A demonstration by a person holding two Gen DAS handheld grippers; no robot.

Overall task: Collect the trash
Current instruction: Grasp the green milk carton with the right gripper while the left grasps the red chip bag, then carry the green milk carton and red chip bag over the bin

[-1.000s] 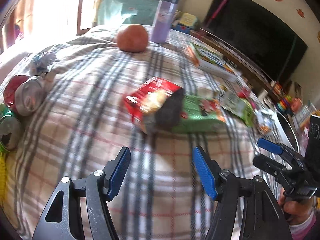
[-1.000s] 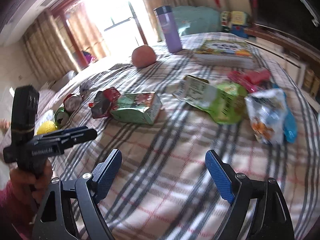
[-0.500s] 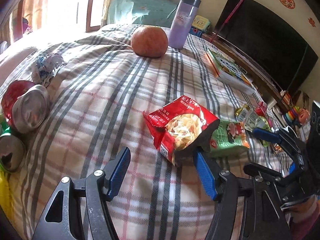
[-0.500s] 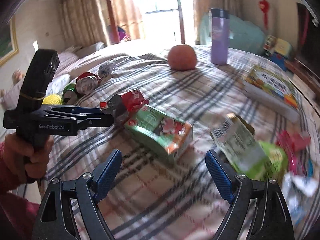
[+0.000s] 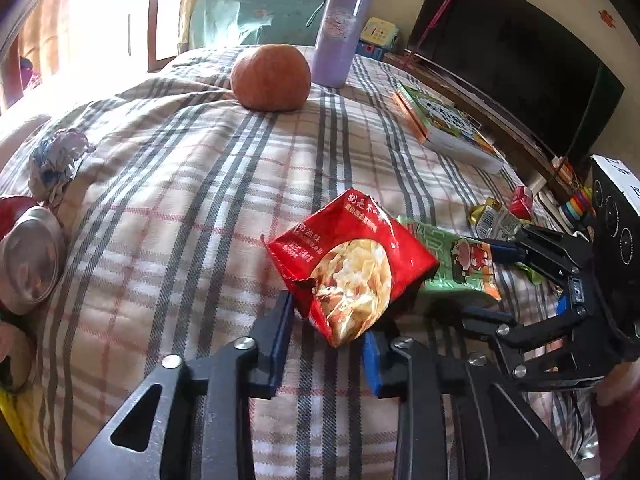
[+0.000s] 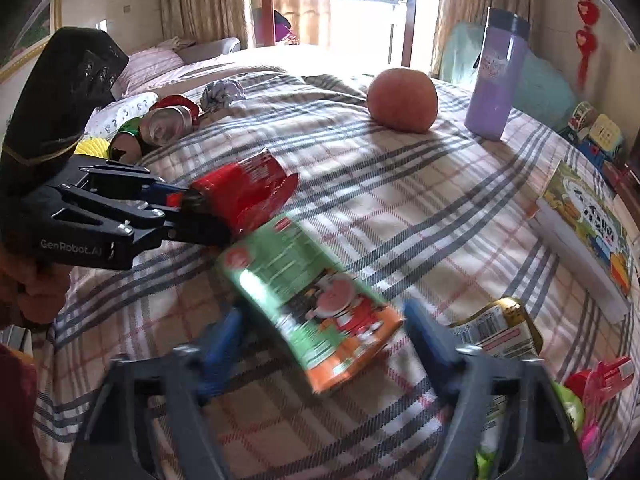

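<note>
At the bottom centre of my left wrist view, my left gripper (image 5: 326, 336) pinches the torn lower end of the red snack bag (image 5: 348, 268), its blue pads (image 5: 280, 332) pressed to the wrapper on either side; in the right wrist view the same bag (image 6: 244, 192) sticks out of that gripper (image 6: 192, 212) at middle left. Just right of the red bag lies a green snack packet (image 5: 456, 260) on the plaid bedspread (image 5: 192, 184). My right gripper (image 6: 320, 340) sits at the bottom of its own view, blurred, its fingers spread on both sides of the green packet (image 6: 316, 300) and not yet closed on it. To the lower right of that frame lies a crumpled yellow-green wrapper (image 6: 500, 332). Crushed cans (image 6: 160, 128) and a ball of crumpled paper (image 6: 222, 92) lie at upper left. An orange (image 5: 271, 77) and a purple tumbler (image 5: 340, 28) stand at top centre of the left view, with a picture book (image 5: 444, 128) at the right.
</note>
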